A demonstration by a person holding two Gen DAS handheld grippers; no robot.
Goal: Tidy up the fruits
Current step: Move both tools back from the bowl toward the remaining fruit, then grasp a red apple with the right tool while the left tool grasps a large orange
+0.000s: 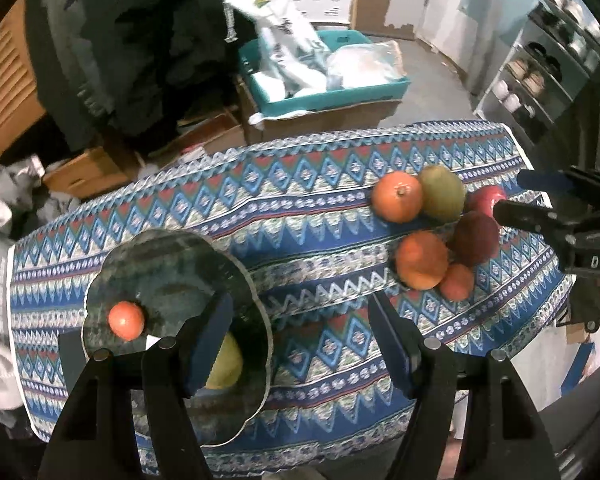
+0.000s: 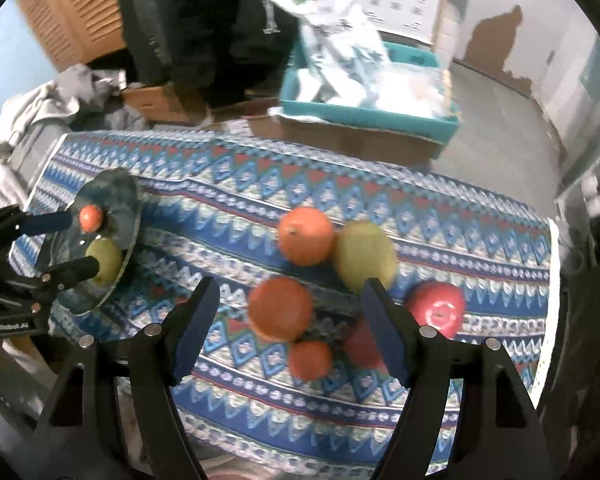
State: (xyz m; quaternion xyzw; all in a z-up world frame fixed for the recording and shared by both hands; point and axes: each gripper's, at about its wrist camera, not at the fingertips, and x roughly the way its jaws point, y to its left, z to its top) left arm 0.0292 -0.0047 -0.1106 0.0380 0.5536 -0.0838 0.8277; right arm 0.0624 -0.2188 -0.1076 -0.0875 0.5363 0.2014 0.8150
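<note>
A glass plate (image 1: 172, 272) lies at the table's left end and holds a small orange fruit (image 1: 126, 320) and a yellow-green fruit (image 1: 226, 366), half hidden by my left finger. My left gripper (image 1: 300, 320) hangs open above the plate's right rim, with nothing between its pads. Loose fruit lies to the right: two oranges (image 2: 306, 234) (image 2: 280, 308), a green mango (image 2: 364, 254), a small orange (image 2: 310, 360), a red apple (image 2: 436, 306) and a darker red fruit (image 2: 362, 344). My right gripper (image 2: 290, 308) hovers open over this cluster, apart from the orange seen between its fingers.
A patterned blue tablecloth (image 2: 340, 420) covers the narrow table. Behind it stand cardboard boxes (image 1: 320, 120), a teal bin (image 1: 340, 92) of plastic bags and dark hanging clothes (image 1: 140, 40). A shelf rack (image 1: 548, 60) is at the far right.
</note>
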